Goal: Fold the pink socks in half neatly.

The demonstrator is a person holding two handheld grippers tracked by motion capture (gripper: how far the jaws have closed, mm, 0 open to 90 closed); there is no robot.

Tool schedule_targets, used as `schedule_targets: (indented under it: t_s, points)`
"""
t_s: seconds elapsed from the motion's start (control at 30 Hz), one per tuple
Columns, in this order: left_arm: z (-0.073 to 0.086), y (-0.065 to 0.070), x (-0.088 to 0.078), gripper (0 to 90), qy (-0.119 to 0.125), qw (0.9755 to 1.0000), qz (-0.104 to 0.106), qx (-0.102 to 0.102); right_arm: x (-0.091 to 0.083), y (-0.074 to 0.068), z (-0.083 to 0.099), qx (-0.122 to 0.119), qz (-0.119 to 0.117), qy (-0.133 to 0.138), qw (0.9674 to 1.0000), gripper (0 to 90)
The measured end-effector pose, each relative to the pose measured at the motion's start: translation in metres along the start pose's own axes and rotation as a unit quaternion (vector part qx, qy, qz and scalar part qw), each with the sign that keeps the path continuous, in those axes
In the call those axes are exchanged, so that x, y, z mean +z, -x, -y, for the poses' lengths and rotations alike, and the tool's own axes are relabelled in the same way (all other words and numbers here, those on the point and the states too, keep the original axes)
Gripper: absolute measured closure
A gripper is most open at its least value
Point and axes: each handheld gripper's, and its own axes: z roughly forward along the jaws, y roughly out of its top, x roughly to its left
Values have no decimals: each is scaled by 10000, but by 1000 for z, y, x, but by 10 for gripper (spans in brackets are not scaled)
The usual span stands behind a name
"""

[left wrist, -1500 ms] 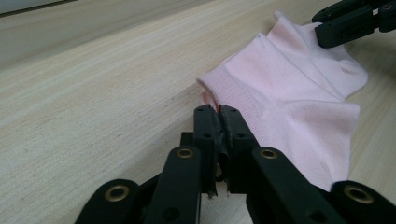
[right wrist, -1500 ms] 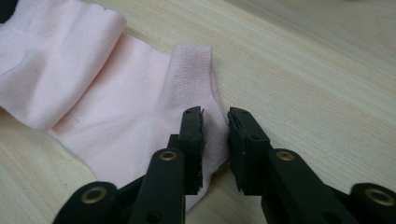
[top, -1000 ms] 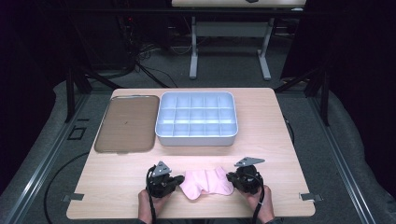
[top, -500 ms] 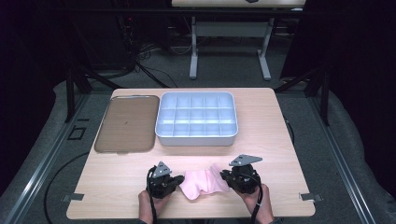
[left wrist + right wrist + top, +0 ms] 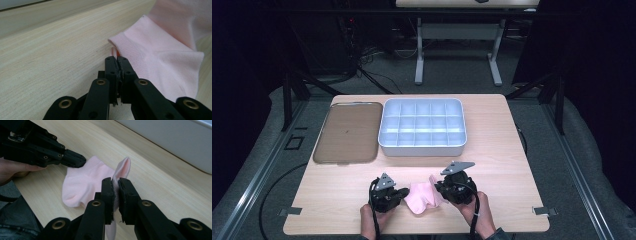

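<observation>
A: Any writing on the sock [image 5: 423, 196]?
B: None readable; it lies near the bench [image 5: 512, 150] front edge, pinched between left tongs [image 5: 117, 60] and right tongs [image 5: 115, 185]; bare wood around.

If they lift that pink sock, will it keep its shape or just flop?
Probably flop: the sock is thin knit, already creased and folded where the right gripper pinches it. It looks light, so it likely sags between both grippers. The left gripper is pinching its edge.
</observation>
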Motion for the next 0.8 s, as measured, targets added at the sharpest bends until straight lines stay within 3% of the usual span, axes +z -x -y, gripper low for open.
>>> schedule_targets:
  t_s: [0.43, 0.8]
  points:
    - [0, 0, 0, 871, 1, 10000, 7, 0, 31, -19, -23, -240, -310, -497, 9980, 824]
    - [0, 0, 0, 870, 0, 10000, 10, 4, 53, -30, -29, -267, -469, -503, 9973, 825]
